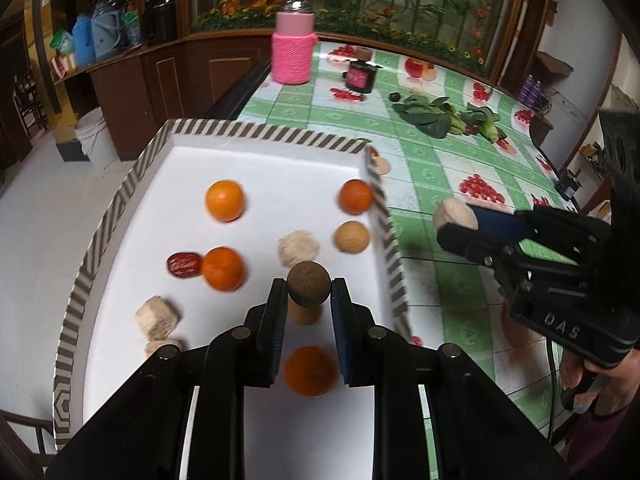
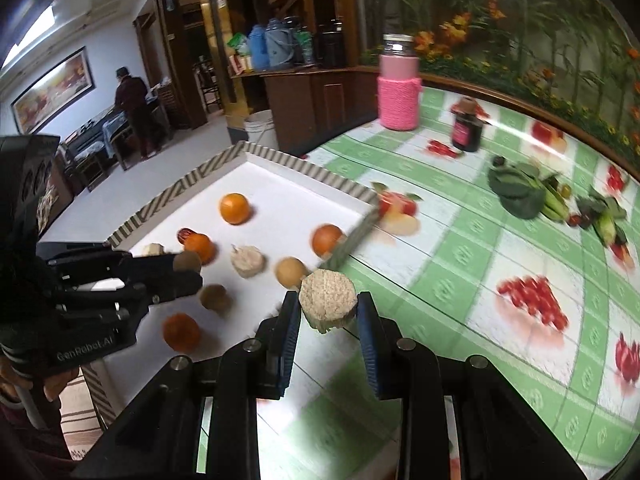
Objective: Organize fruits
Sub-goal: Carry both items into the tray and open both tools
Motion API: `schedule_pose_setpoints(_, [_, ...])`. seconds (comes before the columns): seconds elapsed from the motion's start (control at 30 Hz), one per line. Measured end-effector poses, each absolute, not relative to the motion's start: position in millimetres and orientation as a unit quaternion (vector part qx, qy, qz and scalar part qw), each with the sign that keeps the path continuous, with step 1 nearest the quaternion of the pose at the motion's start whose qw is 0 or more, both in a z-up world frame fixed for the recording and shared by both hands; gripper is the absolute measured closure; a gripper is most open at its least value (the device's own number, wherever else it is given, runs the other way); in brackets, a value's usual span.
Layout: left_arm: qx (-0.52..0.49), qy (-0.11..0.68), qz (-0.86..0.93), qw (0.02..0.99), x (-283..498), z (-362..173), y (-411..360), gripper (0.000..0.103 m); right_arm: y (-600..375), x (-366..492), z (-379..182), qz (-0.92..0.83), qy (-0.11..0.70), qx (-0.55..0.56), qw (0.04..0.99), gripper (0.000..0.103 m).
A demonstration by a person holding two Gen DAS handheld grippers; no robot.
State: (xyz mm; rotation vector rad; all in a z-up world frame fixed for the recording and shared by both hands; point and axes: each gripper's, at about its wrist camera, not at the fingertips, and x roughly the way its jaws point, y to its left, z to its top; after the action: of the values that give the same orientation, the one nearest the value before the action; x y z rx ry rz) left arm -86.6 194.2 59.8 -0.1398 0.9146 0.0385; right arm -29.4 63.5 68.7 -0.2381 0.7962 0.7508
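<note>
Brown, the round fruit [image 1: 309, 283] sits clamped in my left hand-held gripper [image 1: 309, 294] above the tray [image 1: 256, 134] for sorting, while my right hand-held gripper [image 2: 329, 308] pinches a pale chunk [image 2: 328, 298] just outside the tray's right edge.

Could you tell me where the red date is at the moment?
The red date lies in the white tray, on its left side in the left wrist view, touching an orange.

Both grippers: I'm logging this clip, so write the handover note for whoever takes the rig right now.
Left gripper holds a brown ball fruit above the tray.
Right gripper holds a pale fibrous chunk beside the tray's right wall, over the green tablecloth.
In the tray: four oranges, e.g., a red date, pale chunks, tan balls.
Left: place both held pieces, then finish grouping.
</note>
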Motion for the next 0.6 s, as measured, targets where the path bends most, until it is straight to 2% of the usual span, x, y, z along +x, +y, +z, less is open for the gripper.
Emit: schedule_pose_setpoints(0.6, [-0.083,0.470,0.049,0.877,-68.8,38.6,222.9,0.084,161.0,22.0,43.2,0.397,0.406,-0.156,0.808,0.073])
